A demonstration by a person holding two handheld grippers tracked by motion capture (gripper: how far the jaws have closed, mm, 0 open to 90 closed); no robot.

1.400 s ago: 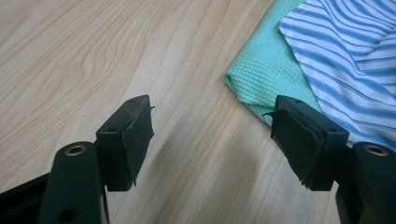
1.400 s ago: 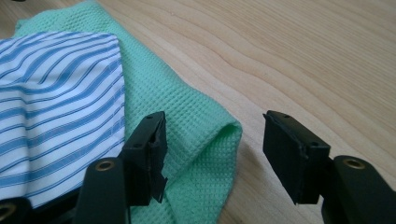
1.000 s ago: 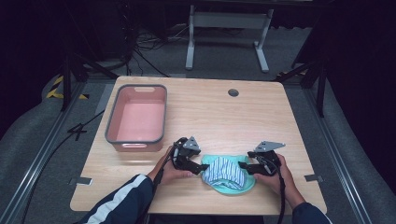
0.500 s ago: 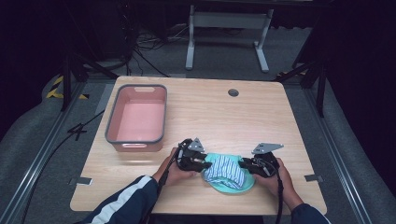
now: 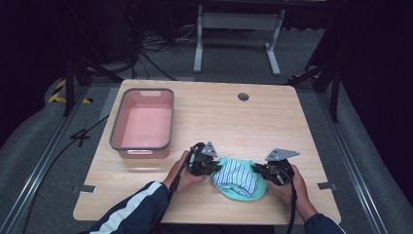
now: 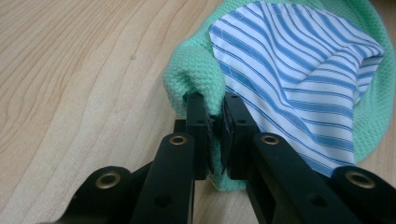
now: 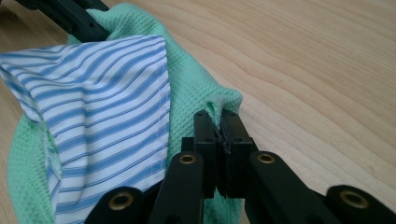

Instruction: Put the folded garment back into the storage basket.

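A mint-green knitted cloth (image 5: 243, 192) lies near the table's front edge with a blue-and-white striped cloth (image 5: 237, 175) folded on top of it. My left gripper (image 5: 213, 168) is at the green cloth's left edge, shut on a pinch of the knit (image 6: 196, 81). My right gripper (image 5: 257, 170) is at its right edge, shut on a fold of the same green cloth (image 7: 222, 102). The striped cloth (image 6: 299, 79) (image 7: 107, 102) lies between the two grippers. Both hands rest low on the table.
A pink bin with a grey rim (image 5: 142, 124) stands open at the left of the wooden table (image 5: 243, 122). A round cable hole (image 5: 243, 96) sits near the far edge. Bare wood lies between the bin and the cloths.
Both grippers have drawn in closer to the cloth bundle and sit lower on the table; the green cloth's edges are now bunched up in their jaws.
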